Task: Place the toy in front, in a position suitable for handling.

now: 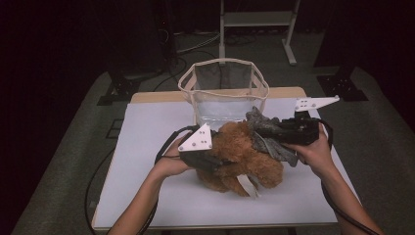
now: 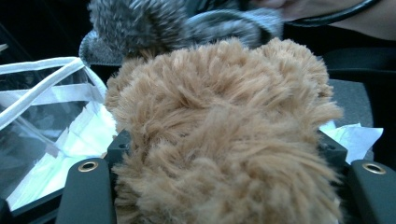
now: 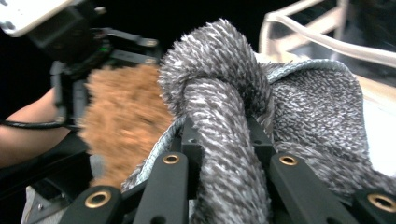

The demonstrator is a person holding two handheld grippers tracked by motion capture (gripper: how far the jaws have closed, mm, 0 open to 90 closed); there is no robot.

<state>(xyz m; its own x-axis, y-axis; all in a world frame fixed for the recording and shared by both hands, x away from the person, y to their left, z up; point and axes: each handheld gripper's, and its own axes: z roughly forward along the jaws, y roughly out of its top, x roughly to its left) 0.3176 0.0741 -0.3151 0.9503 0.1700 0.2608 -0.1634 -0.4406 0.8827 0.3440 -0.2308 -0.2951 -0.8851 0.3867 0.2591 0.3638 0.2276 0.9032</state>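
Brown plush (image 2: 224, 140) btwn left claw (image 2: 229, 186) pads.

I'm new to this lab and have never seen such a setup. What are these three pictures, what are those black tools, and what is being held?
A person sits at a white table and works with two hand-held pinching tools. One picture looks down from above; each of the other two comes from a camera riding on one tool, looking along its black jaws. The left gripper is closed on a brown plush toy, whose fur bulges between the jaws in its own view. The right gripper pinches a grey fuzzy cloth draped on the toy. Behind them stands a clear bag with pale trim, open at the top.
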